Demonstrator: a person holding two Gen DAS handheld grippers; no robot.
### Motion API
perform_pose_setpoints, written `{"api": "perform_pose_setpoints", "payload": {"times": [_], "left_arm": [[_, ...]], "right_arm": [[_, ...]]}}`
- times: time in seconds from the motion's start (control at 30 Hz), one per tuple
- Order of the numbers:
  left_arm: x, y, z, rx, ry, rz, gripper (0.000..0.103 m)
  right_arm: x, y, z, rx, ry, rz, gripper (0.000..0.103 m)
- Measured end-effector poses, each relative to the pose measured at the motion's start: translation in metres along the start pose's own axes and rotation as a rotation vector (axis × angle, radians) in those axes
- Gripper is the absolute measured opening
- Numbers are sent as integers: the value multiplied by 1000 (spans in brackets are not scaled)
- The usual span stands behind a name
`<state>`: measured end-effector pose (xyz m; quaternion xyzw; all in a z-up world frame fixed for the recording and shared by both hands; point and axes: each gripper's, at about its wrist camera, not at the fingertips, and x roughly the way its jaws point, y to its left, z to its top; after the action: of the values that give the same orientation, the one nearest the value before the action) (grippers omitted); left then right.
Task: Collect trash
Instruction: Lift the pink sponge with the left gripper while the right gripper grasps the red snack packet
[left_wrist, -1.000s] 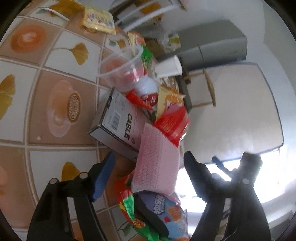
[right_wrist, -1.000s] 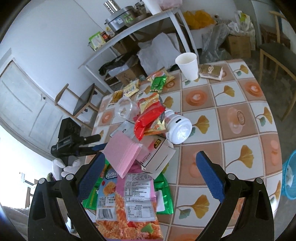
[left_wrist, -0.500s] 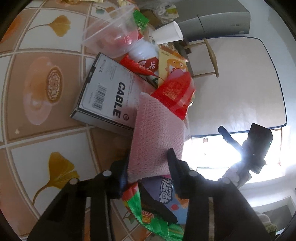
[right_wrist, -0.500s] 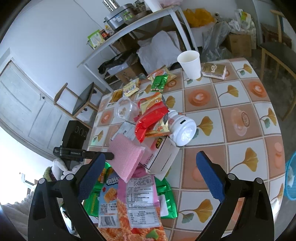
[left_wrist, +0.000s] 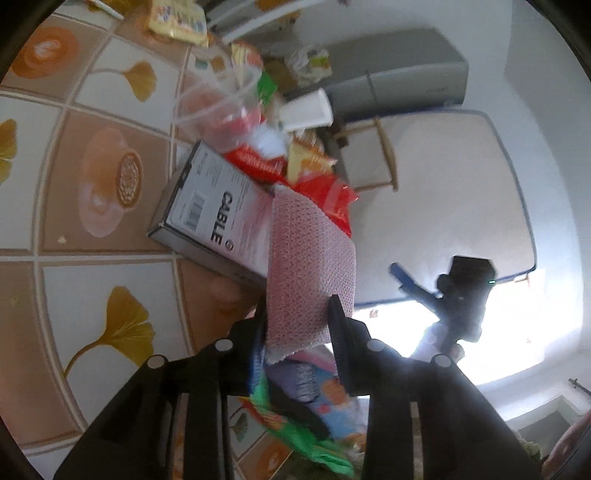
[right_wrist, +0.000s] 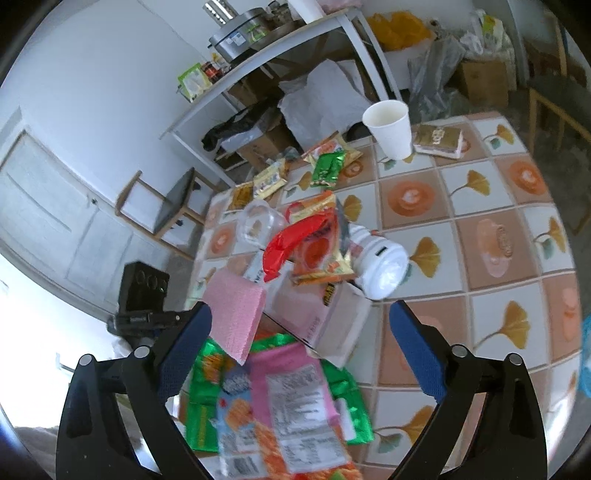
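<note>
Since a second ago, the left hand-held gripper (left_wrist: 297, 321) is closing its jaws onto the pink sheet (left_wrist: 308, 266) and lifting it off the box (left_wrist: 218, 218). The right hand-held gripper (right_wrist: 299, 332) is hanging wide and empty over the pile. Collection looks barely begun: wrappers (right_wrist: 280, 398) at 6 o'clock, the bottle (right_wrist: 378, 264) and the cup (right_wrist: 389, 127) at 1 o'clock are all waiting on the tabletop (right_wrist: 498, 277).
</note>
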<state>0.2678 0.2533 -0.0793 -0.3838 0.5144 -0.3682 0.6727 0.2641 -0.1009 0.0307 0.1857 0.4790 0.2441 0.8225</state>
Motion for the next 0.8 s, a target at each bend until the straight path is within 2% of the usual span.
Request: {"api": "perform_pose_setpoints", "payload": {"times": [0.13, 0.3, 0.4, 0.6, 0.8], "left_arm": [[-18, 0, -6, -1, -77, -29, 30], [-37, -3, -16, 3, -170, 12, 30], [-54, -8, -22, 14, -242, 59, 30], [-83, -19, -41, 21, -380, 98, 30], [-92, -24, -53, 11, -434, 99, 30]], "right_arm": [[14, -3, 11, 76, 15, 86, 82], [40, -1, 25, 158, 69, 167, 73], [53, 3, 28, 177, 101, 166, 70], [83, 7, 26, 225, 169, 160, 61], [109, 8, 23, 284, 222, 144, 54]]}}
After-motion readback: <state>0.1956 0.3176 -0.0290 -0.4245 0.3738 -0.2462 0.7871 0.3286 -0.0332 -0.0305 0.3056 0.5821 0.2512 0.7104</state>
